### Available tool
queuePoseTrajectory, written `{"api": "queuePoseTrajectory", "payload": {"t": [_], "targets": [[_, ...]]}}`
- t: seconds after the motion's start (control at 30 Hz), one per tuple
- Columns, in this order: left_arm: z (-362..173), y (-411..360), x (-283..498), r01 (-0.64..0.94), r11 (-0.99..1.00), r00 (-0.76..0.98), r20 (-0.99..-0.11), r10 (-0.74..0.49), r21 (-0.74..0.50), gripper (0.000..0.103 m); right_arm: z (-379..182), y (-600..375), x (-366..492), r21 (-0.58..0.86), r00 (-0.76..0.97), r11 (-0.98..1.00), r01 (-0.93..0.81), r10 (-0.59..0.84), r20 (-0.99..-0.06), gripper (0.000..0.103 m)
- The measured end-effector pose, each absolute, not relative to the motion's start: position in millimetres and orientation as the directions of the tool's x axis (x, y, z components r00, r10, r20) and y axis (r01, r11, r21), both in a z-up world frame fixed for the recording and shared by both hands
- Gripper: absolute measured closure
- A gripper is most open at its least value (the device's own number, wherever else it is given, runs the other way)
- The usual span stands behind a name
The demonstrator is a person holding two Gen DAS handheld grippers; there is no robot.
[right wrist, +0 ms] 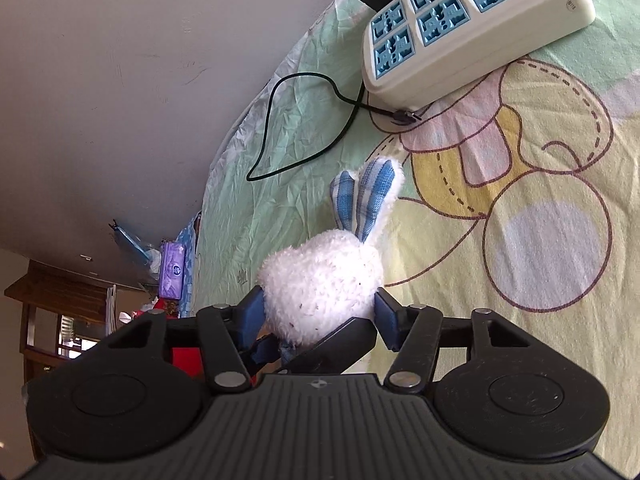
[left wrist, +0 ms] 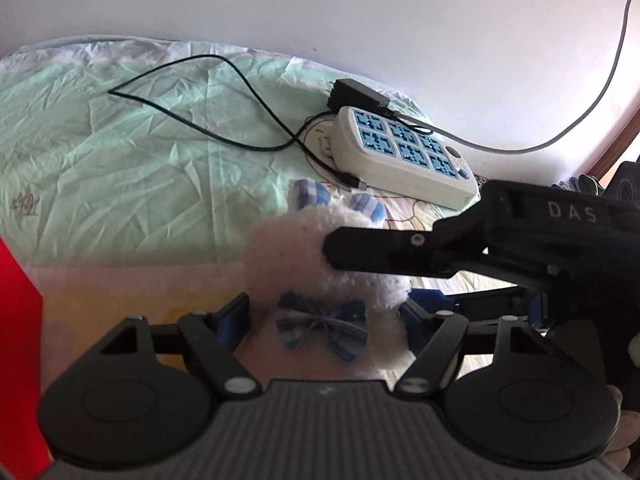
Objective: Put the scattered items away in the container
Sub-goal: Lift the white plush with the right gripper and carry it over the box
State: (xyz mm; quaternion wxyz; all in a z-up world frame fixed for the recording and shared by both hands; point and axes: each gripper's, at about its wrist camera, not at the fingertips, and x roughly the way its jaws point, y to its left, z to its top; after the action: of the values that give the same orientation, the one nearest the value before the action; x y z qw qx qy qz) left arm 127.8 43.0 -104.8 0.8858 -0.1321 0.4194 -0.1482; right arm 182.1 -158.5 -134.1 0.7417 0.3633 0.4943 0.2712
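White fluffy toy rabbit point(right wrist: 320, 288) with blue checked ears and bow tie, lying on the bed point(right wrist: 520, 320), ears toward the far edge.

Soft, even daylight; shadows stay faint. Strong fisheye bending with dark corners. The plush rabbit point(left wrist: 320, 256) is blurred in the left view.

plush rabbit point(right wrist: 320, 288) – fuzzy white pile, ears and bow of woven checked cloth | bedsheet point(left wrist: 120, 152) – thin creased printed cloth, matt | power strip point(right wrist: 472, 28) – smooth cream plastic, slight sheen | right gripper point(right wrist: 320, 312) – matt black plastic, ribbed housing, bright metal pins
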Motion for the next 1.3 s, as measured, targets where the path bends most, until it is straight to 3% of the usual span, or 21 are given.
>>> {"api": "queuePoseTrajectory", "payload": {"t": [0.5,0.8,1.03,1.3], "targets": [[-44,32,47,0.198,0.937,0.671,-0.656,-0.345,-0.289,0.032,-74,-148,84,0.696,0.531,0.672,-0.254,0.698,-0.480,0.044],[13,44,-10,0.175,0.960,0.792,-0.548,-0.268,-0.217,0.032,-27,-130,45,0.678,0.570,0.622,-0.391,0.742,-0.352,0.044],[42,90,-48,0.123,0.978,0.870,-0.455,-0.189,-0.171,0.032,3,-85,23,0.633,0.546,0.564,-0.531,0.798,-0.253,0.044],[42,176,-73,0.057,0.989,0.905,-0.411,-0.108,-0.134,0.033,8,12,5,0.541,0.514,0.529,-0.654,0.835,-0.196,0.044]]}}
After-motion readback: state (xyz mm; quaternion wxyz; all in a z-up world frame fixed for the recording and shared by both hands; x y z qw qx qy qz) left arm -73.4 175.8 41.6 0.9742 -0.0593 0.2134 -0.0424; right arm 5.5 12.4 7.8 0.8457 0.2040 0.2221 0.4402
